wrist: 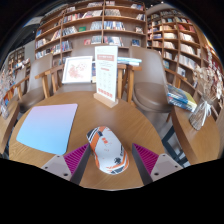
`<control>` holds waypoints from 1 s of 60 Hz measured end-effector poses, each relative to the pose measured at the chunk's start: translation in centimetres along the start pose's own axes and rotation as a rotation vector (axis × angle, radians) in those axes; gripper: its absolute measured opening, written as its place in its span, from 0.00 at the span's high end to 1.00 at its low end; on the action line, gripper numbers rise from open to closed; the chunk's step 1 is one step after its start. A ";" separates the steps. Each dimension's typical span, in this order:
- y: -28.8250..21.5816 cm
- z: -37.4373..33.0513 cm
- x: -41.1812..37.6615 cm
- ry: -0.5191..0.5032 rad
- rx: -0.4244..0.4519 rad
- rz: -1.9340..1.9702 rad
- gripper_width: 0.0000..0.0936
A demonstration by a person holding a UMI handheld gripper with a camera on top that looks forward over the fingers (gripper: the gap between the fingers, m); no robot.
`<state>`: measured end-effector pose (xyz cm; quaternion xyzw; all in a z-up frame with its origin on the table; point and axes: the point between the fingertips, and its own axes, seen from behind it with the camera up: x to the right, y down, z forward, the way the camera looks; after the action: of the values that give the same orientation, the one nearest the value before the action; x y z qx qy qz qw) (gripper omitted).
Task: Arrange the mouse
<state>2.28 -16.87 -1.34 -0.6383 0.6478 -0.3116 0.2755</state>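
Observation:
A white mouse (107, 148) with orange and dark stripes lies on the round wooden table (140, 118), between my gripper's (110, 153) two fingers. The pink pads (75, 158) flank it at either side, with a narrow gap of table showing at the right pad. The gripper is open and the mouse rests on the table. A light blue mouse mat (47, 127) lies flat on the table to the left, just ahead of the left finger, apart from the mouse.
An upright sign stand (106, 73) is at the table's far edge, with a leaning picture board (77, 68) to its left. Wooden chairs and bookshelves (100, 25) ring the table. Magazines (182, 98) lie at the right.

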 end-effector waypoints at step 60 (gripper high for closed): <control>-12.2 -2.6 -15.9 -0.158 0.105 0.021 0.55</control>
<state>8.86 -0.72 8.88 -0.6386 0.6137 -0.2908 0.3620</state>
